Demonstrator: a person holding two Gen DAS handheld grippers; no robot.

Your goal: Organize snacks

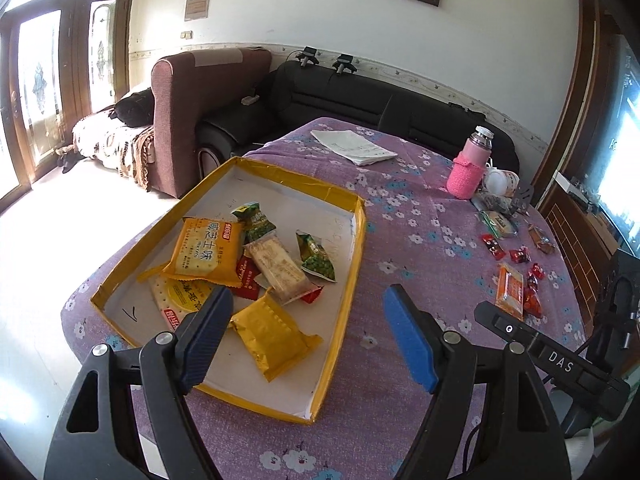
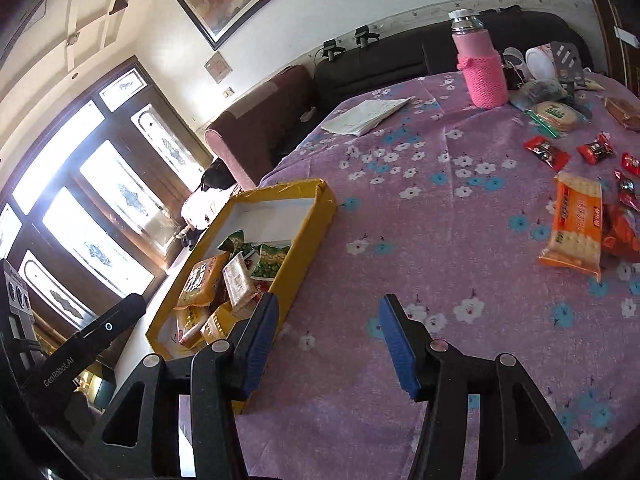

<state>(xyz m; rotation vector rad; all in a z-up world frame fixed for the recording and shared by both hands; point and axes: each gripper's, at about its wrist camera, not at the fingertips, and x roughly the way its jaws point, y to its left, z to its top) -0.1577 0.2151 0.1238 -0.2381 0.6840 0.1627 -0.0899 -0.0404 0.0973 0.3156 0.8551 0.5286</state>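
Left gripper (image 1: 306, 300): we see its blue pads standing well apart, nothing between them, hanging over the near right part of the box.
Right gripper (image 2: 326, 308): we see the pads parted, nothing clamped, over bare cloth just right of the box.
Box (image 1: 224, 168): shallow yellow-edged cardboard tray with a white floor, on the left part of the table.
Snacks in box: we count a yellow cracker pack (image 1: 206, 250), a gold pack (image 1: 272, 336) nearest us, a clear cracker sleeve (image 1: 276, 266), two green pea packets (image 1: 316, 256) and a dark red sachet (image 1: 246, 280) partly buried.
Snacks outside: orange cracker pack (image 2: 576, 226) on the cloth at right, well apart from the box; red candies (image 2: 596, 148) scattered beside it; a green-edged round cracker pack (image 2: 554, 114) further back.
Table (image 2: 440, 240): purple cloth with white and blue flowers.
Other: pink knitted-sleeve bottle (image 2: 482, 68) upright at the far edge, folded white paper (image 1: 354, 146) near it.
Room: dark sofa (image 1: 340, 96) behind the table.
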